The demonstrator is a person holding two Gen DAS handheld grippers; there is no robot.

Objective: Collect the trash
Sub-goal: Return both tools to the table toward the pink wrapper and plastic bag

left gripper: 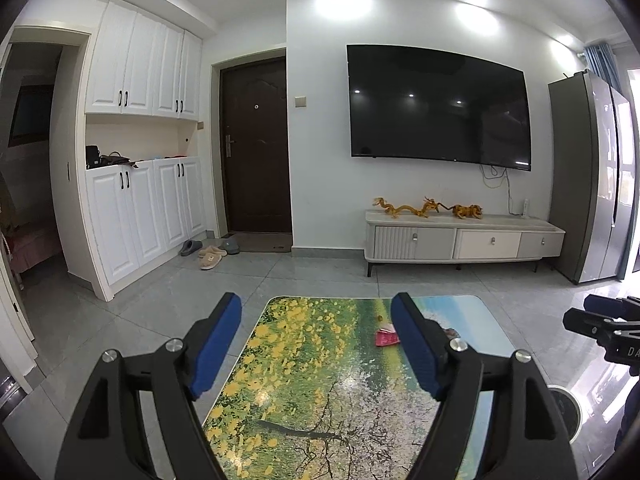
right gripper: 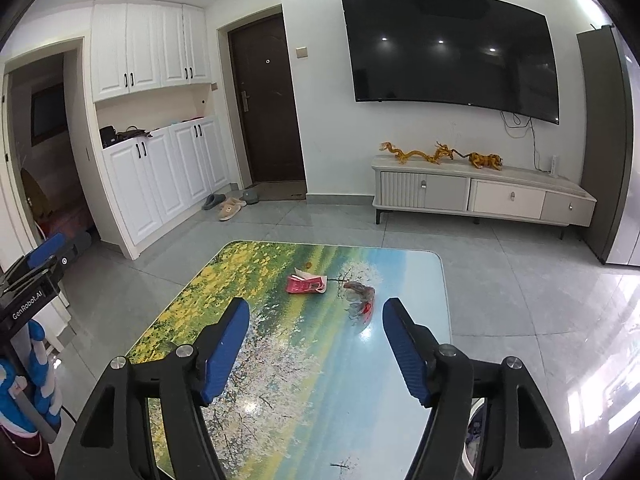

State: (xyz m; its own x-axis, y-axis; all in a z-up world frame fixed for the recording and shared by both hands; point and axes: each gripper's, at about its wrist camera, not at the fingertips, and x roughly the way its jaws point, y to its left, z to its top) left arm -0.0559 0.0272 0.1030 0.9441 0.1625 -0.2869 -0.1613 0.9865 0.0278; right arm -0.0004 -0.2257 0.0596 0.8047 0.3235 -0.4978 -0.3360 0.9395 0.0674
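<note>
A low table with a printed landscape top fills the front of both views. On it lie a red wrapper and, just to its right, a crumpled clear wrapper with red on it. My right gripper is open, hovering short of both with nothing between its fingers. In the left wrist view my left gripper is also open and empty. There its right finger partly hides the red wrapper. A small brown scrap lies behind the red wrapper.
A round white-rimmed container stands on the floor at the table's right side. Behind the table are a TV stand with golden figures, a fridge, white cabinets, a dark door and slippers on grey tiles.
</note>
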